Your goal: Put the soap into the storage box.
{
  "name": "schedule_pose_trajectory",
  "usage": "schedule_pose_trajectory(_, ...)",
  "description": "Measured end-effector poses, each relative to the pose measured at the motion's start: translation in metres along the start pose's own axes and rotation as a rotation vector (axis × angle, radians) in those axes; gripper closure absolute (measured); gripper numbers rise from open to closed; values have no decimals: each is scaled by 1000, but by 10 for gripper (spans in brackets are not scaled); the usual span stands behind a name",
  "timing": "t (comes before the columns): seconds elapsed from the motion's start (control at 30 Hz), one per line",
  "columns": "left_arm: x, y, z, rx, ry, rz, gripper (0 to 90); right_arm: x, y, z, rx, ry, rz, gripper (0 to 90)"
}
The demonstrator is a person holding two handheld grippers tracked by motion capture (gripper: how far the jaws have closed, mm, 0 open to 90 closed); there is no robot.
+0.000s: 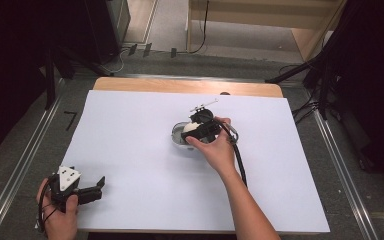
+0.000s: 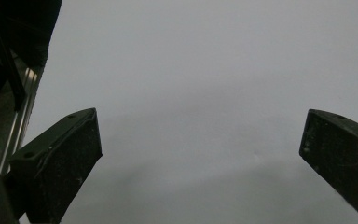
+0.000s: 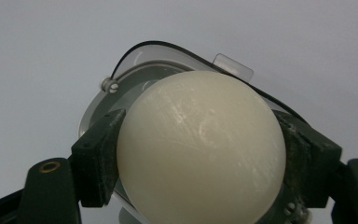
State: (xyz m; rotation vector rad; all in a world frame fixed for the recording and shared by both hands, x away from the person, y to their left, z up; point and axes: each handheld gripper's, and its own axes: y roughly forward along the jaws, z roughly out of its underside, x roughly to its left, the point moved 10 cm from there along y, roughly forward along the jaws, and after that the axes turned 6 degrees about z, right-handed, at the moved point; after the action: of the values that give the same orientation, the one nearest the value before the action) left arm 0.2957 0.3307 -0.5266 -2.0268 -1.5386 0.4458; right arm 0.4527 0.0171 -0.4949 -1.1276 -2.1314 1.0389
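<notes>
A cream ball (image 3: 200, 149) sat between the two black jaws of the right gripper (image 3: 200, 158). The jaws pressed on its left and right sides, so they were about half shut and held the ball tight. They gripped it at its widest part, likely so the smooth round ball could not slip out.

Just behind and under the ball was a clear round dish (image 3: 135, 79) with a thin dark rim and a small clear tab. The ball was right over the dish. It was hard to tell if the ball touched the bottom of it. It looked like the ball was going into the dish or coming out of it, and the pictures could not say which.

From the high view, the ball (image 1: 191, 128) and the dish (image 1: 178, 136) were near the middle of the white worktop (image 1: 130, 150), a little to the right. The right gripper (image 1: 200, 131) reached over them, with the person's right hand (image 1: 217, 150) around it.

The left gripper (image 1: 96, 186) was well apart, at the near left corner of the worktop. Its jaws stood wide open with nothing between them. The left hand (image 1: 60, 215) seemed to rest there to keep out of the way, because one gripper was enough for the ball.
</notes>
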Motion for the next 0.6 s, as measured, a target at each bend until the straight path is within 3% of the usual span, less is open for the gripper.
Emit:
schedule_pose_trajectory(0.33, 0, 0, 0, -4, -1, 2, 0, 0, 6, 3, 28, 13, 3, 244)
schedule_pose_trajectory(0.6, 0, 0, 0, -4, -1, 2, 0, 3, 8, 6, 42, 21, -27, 237)
